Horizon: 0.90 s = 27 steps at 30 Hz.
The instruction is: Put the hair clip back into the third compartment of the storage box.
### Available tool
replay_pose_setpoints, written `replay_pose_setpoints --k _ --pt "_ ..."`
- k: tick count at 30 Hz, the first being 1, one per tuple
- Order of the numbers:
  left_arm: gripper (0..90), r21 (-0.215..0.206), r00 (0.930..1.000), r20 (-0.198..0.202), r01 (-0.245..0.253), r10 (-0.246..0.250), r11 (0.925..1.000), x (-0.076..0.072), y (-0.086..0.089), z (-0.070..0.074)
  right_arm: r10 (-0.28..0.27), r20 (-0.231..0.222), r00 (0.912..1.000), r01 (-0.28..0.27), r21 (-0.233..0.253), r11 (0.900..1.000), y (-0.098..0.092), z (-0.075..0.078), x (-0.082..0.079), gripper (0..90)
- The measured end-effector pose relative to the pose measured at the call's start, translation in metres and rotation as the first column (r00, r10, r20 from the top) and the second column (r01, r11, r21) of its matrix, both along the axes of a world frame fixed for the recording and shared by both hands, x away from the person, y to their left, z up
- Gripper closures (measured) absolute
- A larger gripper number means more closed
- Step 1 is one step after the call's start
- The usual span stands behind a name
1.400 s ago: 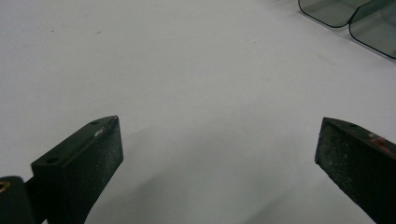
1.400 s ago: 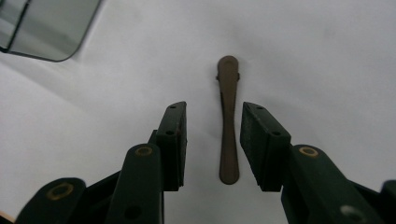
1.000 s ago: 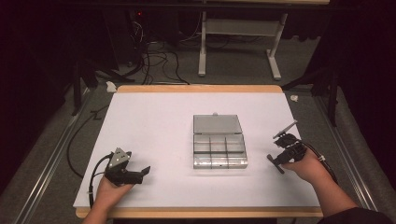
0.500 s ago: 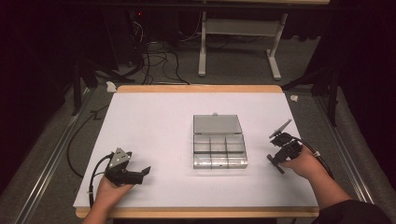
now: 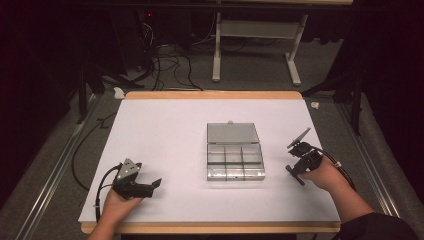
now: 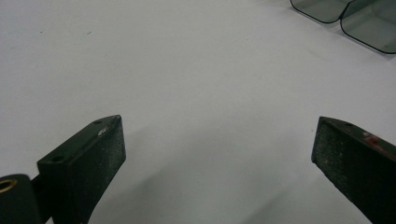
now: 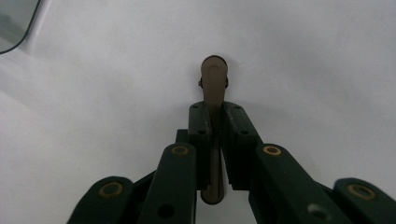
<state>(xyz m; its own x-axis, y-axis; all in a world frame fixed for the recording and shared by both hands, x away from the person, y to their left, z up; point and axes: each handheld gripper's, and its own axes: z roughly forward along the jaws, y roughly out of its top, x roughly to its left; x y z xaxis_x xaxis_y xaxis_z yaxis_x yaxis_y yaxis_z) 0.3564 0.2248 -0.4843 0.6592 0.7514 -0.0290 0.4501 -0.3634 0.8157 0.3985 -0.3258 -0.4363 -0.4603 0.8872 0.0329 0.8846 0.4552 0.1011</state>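
Right tool (image 7: 213,116): closed on a thin brownish flat piece (image 7: 214,79), gripped edge-on between the jaws; seen right of the box in the high view (image 5: 300,159).
Left tool (image 6: 219,154): jaws spread wide, nothing held; rested low on the tabletop (image 5: 165,135) at its near left (image 5: 137,184).
Clear compartment box (image 5: 235,152): placed mid-tabletop, lid laid open; its rounded corners are seen from the left tool (image 6: 369,28).

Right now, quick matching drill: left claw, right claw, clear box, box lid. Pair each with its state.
Things:
1. left claw
2. right claw
3. clear compartment box
4. box lid

States:
a. shut on a thin brown piece
b. folded back flat on the table
c. open, nothing between its jaws
d. compartments uncovered, between the two hands

Pairs: 1-c, 2-a, 3-d, 4-b
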Motion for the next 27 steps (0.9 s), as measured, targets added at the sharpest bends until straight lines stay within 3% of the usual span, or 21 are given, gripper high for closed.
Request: replay_pose_setpoints --k 12,27 --pt "4.2 0.005 1.0 0.002 0.003 -0.003 1.0 0.0 0.0 0.0 0.013 0.01 0.9999 -0.013 0.002 1.0 0.007 0.01 0.001 85.7" --pt "4.3 0.005 1.0 0.004 0.003 -0.003 1.0 0.0 0.0 0.0 0.028 0.03 0.9991 -0.03 0.043 0.999 0.018 0.031 -0.004 85.7"
